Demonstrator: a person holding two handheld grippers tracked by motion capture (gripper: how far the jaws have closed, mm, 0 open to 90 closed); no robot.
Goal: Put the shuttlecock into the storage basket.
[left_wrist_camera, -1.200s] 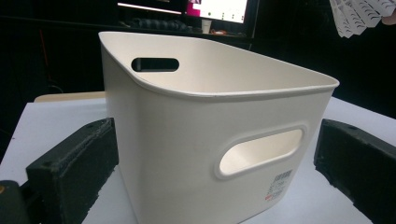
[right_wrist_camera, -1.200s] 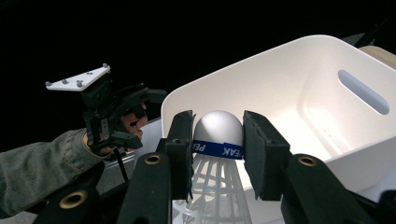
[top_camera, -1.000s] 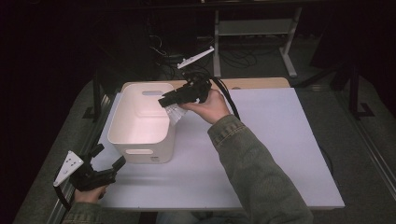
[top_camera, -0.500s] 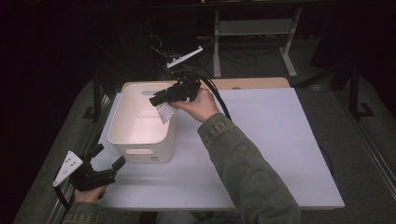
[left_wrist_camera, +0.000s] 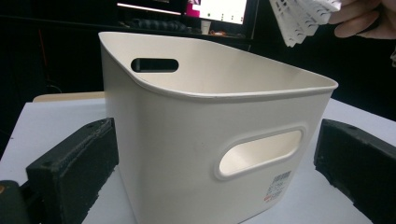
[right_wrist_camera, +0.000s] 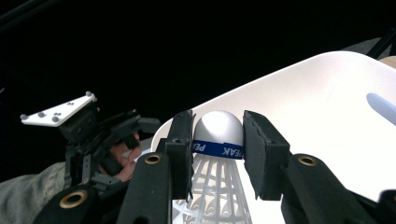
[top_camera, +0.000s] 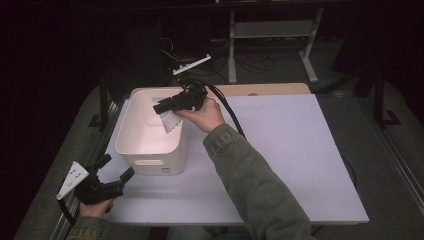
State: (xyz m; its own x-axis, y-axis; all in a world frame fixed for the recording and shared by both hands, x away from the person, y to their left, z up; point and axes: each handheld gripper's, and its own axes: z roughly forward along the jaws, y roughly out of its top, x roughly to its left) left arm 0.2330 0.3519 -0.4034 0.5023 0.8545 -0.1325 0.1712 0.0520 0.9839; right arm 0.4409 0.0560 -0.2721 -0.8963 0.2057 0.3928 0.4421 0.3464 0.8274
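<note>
Right tongs (top_camera: 161,106), clamped on the cork head of a shuttlecock (top_camera: 170,120) whose skirt trails back toward the hand, held above the open white bin (top_camera: 145,145) on the bench (top_camera: 300,160); left tongs (top_camera: 116,167), open, rest near the bin's front wall.

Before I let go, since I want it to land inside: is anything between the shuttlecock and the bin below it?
Nothing visible. The right gripper holds the shuttlecock by its cork over the open white bin, skirt hanging down. The bin's interior looks bare where it shows. The left gripper sits open outside the bin's near wall.
</note>
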